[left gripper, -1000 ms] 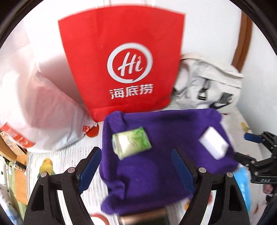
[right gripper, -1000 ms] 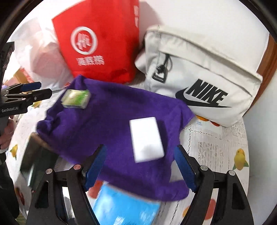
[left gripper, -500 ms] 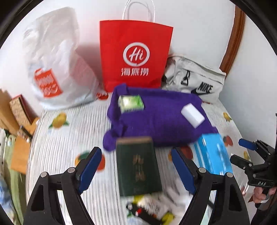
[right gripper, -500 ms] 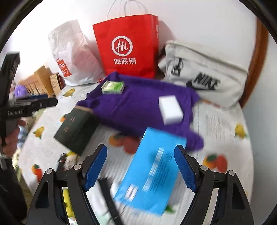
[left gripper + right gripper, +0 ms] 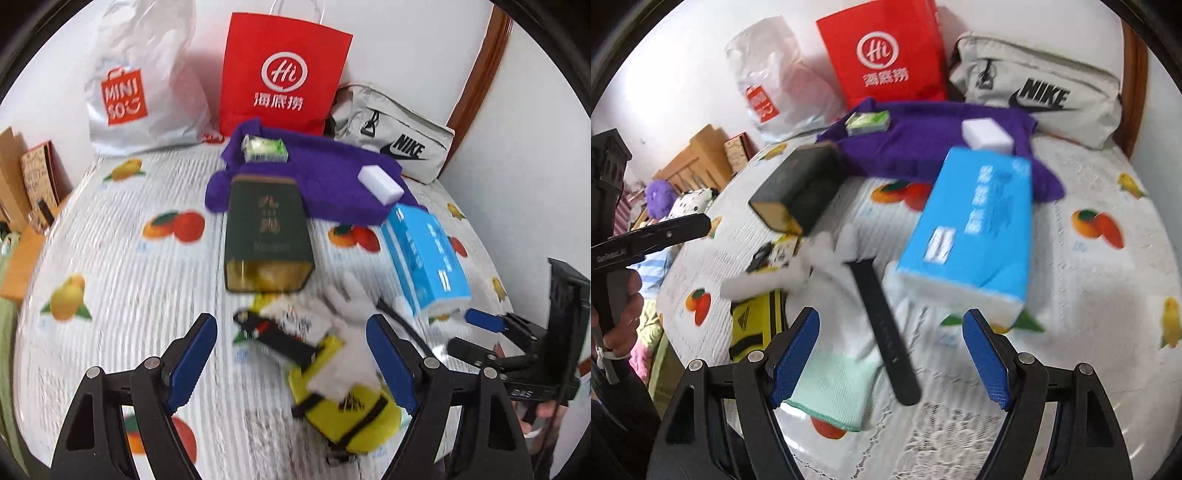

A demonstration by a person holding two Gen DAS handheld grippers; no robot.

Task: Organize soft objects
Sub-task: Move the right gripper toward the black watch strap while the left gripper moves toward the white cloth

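Note:
A purple cloth (image 5: 325, 181) lies at the back of the table, also in the right wrist view (image 5: 923, 144). On it rest a green tissue pack (image 5: 264, 148) and a white sponge block (image 5: 381, 182). A white glove (image 5: 345, 332) lies over a yellow pouch (image 5: 343, 410); the glove shows with a mint cuff in the right wrist view (image 5: 831, 376). My left gripper (image 5: 291, 354) is open above the glove, empty. My right gripper (image 5: 892, 354) is open above the glove cuff and a black strap (image 5: 882, 332), empty.
A dark green box (image 5: 266, 232) and a blue tissue box (image 5: 424, 254) lie mid-table. A red paper bag (image 5: 284, 74), a white Miniso bag (image 5: 136, 81) and a grey Nike bag (image 5: 395, 136) stand along the back wall. The tablecloth has a fruit print.
Both grippers have pulled back and away from the purple cloth, bringing the green box, blue tissue box, glove and yellow pouch into view. Both stay open.

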